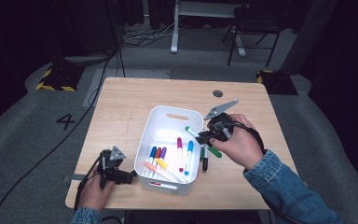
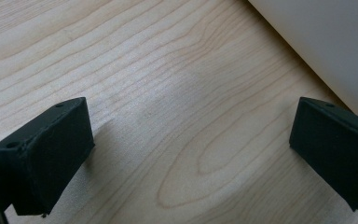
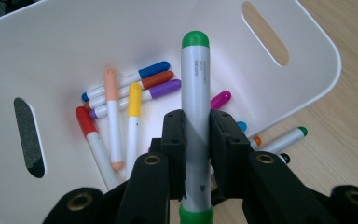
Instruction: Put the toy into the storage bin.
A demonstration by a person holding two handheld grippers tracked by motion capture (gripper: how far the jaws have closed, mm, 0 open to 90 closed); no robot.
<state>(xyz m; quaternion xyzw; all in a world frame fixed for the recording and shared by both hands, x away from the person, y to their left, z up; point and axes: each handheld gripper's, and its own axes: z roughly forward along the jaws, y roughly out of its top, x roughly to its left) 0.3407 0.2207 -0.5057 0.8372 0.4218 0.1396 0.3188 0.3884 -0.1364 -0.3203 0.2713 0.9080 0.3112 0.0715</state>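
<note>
Green marker (image 3: 195, 116): pinched across its white barrel by the right gripper, held above the near edge of the white bin; green cap tip points over the bin's inside, green end cap sits below the jaws.
Right gripper (image 3: 196, 140): jaws pressed onto the green marker from both sides, pads in contact with the barrel; in the high view the right gripper (image 1: 209, 135) sits at the bin's right rim, carried by the right hand (image 1: 240, 144).
Left gripper (image 2: 191, 154): jaws spread wide, nothing between them, bare wood of the table beneath; in the high view it rests near the table's front-left corner, just left of the bin.
White bin (image 1: 154, 122): stands upright mid-table, slot handle in each short wall.
Bin contents: loose markers lying flat on the floor, caps blue (image 3: 154, 70), brown, purple, yellow (image 3: 134, 99), peach, red (image 3: 86, 120), pink.
Markers outside the bin: a green-capped one (image 3: 285, 139) and a black one on the table, just beside the bin's right wall.
Table (image 1: 121, 107): light wood, grain visible.
</note>
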